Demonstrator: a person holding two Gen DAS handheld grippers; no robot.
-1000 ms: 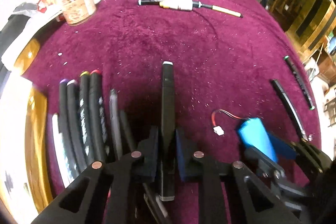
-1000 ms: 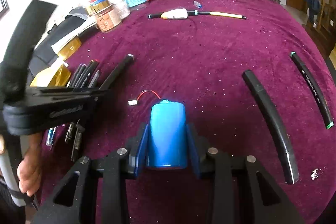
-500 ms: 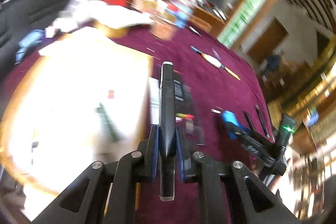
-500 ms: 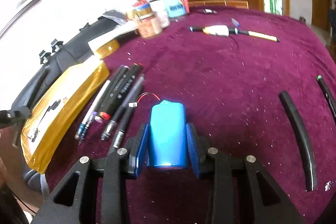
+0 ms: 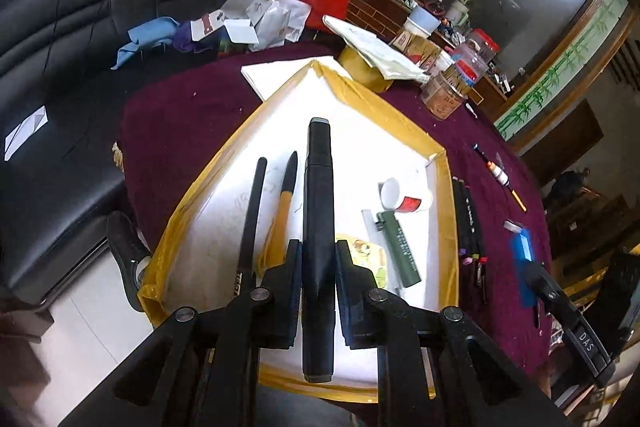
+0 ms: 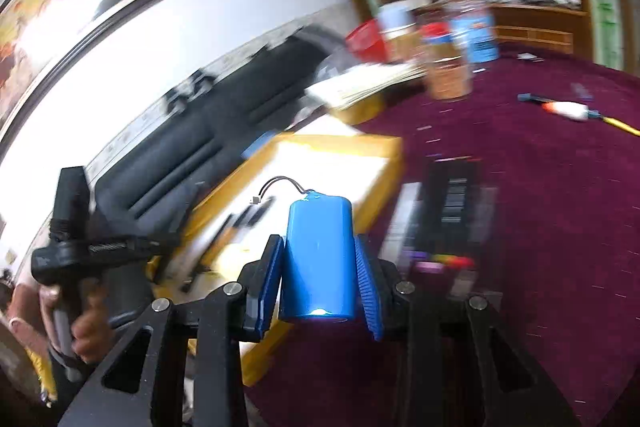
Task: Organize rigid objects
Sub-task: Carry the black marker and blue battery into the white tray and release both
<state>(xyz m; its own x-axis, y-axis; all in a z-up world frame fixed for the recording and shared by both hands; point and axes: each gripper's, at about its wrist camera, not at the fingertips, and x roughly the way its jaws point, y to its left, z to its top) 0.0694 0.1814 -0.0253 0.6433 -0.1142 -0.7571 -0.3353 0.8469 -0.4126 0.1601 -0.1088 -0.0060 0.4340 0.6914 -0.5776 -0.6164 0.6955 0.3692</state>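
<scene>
Markers and a battery are riding in the two grippers. Low in the left wrist frame, the left gripper [image 5: 318,275] is pointing steeply down over a yellow-rimmed tray [image 5: 447,187], its pads clenching a black marker [image 5: 318,227] near mid-length. That marker is running lengthwise up the frame centre, grey tip at the far end, above the tray's white floor. Beyond the pads, a thin black pen [image 5: 252,219], a yellow pen [image 5: 285,199], a green tube [image 5: 399,247] and a white cup [image 5: 404,197] are lying in the tray. At the right edge, more markers [image 5: 468,227] are lining the maroon cloth [image 5: 500,227].

Low in the blurred right wrist frame, the right gripper [image 6: 318,267] is tilting down, blue pads gripping a blue battery [image 6: 320,259] by its sides. It is standing lengthwise up the frame, wires at the far end, over the tray's near edge. At lower left, a hand [image 6: 60,319] is gripping the left gripper's handle.
</scene>
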